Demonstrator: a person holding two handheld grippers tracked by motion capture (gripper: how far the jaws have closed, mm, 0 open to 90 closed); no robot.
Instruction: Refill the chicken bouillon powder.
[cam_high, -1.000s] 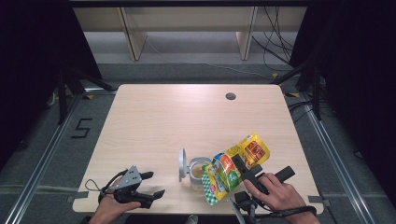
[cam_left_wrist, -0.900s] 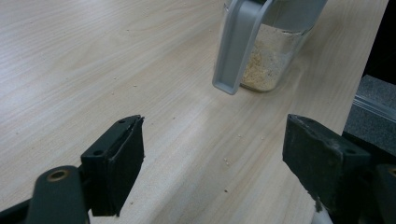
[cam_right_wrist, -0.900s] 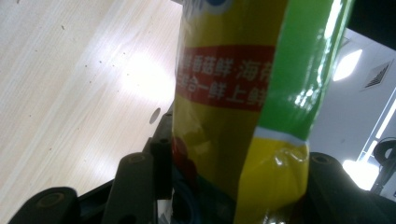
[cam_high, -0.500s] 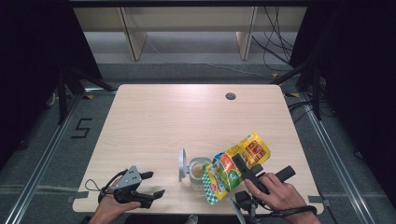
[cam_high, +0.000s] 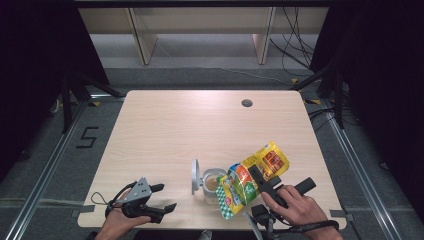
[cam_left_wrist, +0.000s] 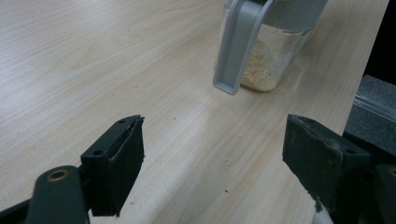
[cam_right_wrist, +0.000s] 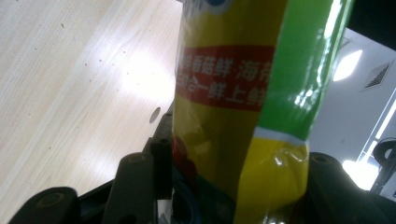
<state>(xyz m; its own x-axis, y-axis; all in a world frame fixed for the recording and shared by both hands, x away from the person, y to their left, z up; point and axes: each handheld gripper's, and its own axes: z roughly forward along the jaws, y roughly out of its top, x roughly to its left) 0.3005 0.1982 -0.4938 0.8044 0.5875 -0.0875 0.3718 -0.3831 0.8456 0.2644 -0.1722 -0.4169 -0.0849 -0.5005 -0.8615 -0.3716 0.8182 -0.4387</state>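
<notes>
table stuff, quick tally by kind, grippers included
clear container with grey flip lid: 1
yellow-and-green snack bag, clamped in the right gripper and tipped toward the container: 1
hand-held grippers: 2, the left gripper open over bare wood, the right gripper on the bag
total: 4

Lab-style recording setup, not a home. Bare light-wood table (cam_high: 200, 130) with a cable hole (cam_high: 246, 103), standing on grey carpet inside black curtains (cam_high: 35, 60). Metal floor rails (cam_high: 45, 175), a taped "5" (cam_high: 88, 137) on the floor, loose cables (cam_high: 295, 55), empty shelving (cam_high: 200, 30) behind.
</notes>
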